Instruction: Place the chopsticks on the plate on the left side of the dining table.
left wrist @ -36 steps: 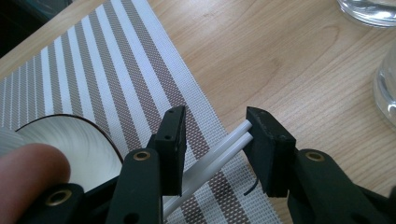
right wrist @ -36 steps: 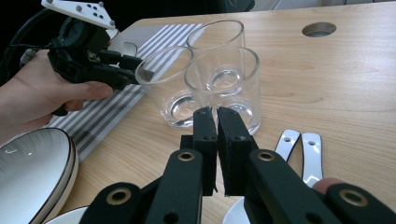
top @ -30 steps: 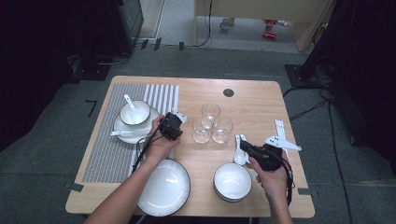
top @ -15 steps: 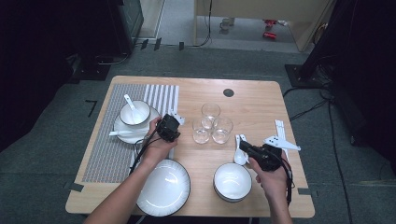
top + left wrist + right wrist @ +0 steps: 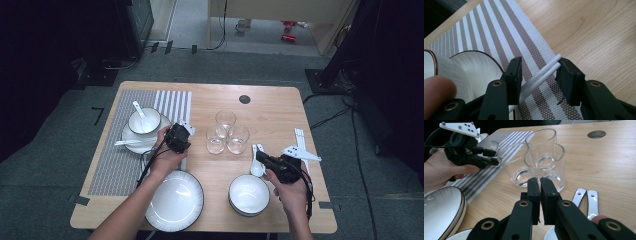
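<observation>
The left tongs [image 5: 537, 75] stand apart over the striped placemat [image 5: 499, 32], with a pair of white chopsticks [image 5: 541, 76] lying between the jaws. The far end of the chopsticks touches the right-hand jaw, but no squeeze on them shows. The step in hand looks like setting the chopsticks on the placemat's inner edge, just beside the plate [image 5: 476, 70] that carries a small bowl [image 5: 144, 121]. Whether the sticks already rest flat on the placemat I cannot tell. The next move probably calls for lifting the tongs straight off without dragging the sticks, since they roll easily and lie close to the placemat's edge.

The right tongs [image 5: 540, 185] are pressed together with nothing between them, and the right hand [image 5: 290, 187] holds them away from the placemat, beside the spoons [image 5: 585, 200].

Beyond the placemat's inner edge three drinking glasses [image 5: 226, 132] cluster on the bare tabletop [image 5: 270, 110]; they are the nearest thing to knock if the left hand [image 5: 165, 157] swings that way. In front of the placemat sit a large plate [image 5: 175, 200] and, farther over, an empty white bowl [image 5: 248, 194].
</observation>
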The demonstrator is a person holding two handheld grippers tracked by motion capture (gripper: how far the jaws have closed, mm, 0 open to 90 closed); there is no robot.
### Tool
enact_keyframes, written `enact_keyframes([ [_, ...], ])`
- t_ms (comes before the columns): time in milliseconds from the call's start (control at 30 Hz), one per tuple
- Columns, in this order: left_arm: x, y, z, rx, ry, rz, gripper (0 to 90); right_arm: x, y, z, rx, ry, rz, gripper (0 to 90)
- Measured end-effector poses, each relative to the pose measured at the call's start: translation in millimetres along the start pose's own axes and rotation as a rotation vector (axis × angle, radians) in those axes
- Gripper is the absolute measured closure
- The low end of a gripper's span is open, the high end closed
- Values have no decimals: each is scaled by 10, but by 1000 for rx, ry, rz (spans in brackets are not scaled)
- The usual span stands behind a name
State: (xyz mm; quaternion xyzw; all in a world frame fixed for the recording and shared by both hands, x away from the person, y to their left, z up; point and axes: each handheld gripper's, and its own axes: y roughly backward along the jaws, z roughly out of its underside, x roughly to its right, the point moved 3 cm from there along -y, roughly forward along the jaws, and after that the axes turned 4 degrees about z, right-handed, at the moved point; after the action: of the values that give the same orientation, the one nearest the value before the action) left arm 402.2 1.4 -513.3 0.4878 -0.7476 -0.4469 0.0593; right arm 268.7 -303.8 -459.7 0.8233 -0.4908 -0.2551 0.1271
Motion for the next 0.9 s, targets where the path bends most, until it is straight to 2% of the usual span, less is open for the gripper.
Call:
enact_keyframes([
  [267, -21, 3, 22, 3, 6, 2, 558, -2, -8, 5, -5, 1, -1, 866],
  [400, -12, 11, 6, 11, 16, 16, 495, -3, -8, 5, -5, 2, -2, 864],
  [500, -21, 28, -27, 34, 74, 35, 425, -1, -3, 4, -5, 0, -2, 863],
  [567, -33, 51, -54, 54, 120, 46, 411, 0, 1, 3, -4, -1, -2, 863],
  [800, -114, 102, -103, 108, 259, 40, 496, 13, 15, -1, 1, 0, -2, 863],
  [900, -148, 110, -99, 113, 283, 39, 526, 17, 15, -2, 2, 1, -3, 864],
])
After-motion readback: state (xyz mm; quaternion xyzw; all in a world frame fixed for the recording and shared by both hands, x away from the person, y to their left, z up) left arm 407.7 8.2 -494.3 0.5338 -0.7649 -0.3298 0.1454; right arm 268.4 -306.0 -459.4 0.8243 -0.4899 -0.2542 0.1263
